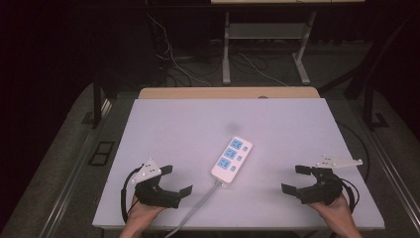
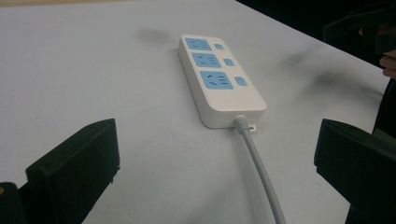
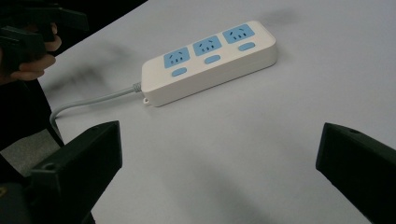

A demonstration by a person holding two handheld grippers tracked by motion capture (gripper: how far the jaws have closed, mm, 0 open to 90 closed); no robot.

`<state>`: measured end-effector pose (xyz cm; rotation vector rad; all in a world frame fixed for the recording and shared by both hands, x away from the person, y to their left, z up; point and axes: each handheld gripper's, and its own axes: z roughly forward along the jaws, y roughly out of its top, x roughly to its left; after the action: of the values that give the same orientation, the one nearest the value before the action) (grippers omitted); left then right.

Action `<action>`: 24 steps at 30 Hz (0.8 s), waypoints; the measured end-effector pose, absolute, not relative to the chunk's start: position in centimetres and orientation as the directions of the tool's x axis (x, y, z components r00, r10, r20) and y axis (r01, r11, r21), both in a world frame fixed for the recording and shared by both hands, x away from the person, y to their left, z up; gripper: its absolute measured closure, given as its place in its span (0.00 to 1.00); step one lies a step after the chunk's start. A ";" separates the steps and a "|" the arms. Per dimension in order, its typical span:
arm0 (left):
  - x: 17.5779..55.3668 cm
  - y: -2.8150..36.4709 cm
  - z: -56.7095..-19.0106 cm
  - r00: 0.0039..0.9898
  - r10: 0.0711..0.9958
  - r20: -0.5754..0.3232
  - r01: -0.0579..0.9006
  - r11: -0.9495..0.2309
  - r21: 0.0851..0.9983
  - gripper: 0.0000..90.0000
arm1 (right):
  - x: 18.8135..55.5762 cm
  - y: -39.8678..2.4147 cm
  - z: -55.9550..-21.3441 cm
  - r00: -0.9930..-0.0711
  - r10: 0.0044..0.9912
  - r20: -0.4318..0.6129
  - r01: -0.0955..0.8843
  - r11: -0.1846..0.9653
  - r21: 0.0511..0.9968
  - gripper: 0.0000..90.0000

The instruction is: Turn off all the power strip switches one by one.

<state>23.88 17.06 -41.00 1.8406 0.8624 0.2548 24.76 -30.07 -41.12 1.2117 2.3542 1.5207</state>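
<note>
Glossy white plastic power strip, rounded corners, three blue sockets, on matte white worktop. Left tool and right tool: jaws wide, empty.

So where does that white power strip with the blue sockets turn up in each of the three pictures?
High view: the power strip lies near the table's middle, between the two grippers, tilted.
Left gripper view: it sits upper centre, beyond the open jaws, cord end nearest the camera.
Right gripper view: it sits upper centre, cord end pointing left.
Shared landmark: its grey cord, running off the table's near edge.
</note>
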 end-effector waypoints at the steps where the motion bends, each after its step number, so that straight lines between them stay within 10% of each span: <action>1: 23.9 17.0 -41.0 0.719 0.662 -0.211 0.444 -0.204 0.873 0.00 | 24.8 -30.1 -41.1 -0.681 0.655 0.327 0.568 0.190 0.801 0.00; 24: 25.9 14.3 -39.0 0.770 0.612 -0.178 0.461 -0.342 0.818 0.00 | 24.7 -30.1 -41.3 -0.681 0.660 0.317 0.570 0.206 0.796 0.00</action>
<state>25.86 14.26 -38.97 1.9984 0.8068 0.1965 24.68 -30.09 -41.26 1.2109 2.3662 1.4941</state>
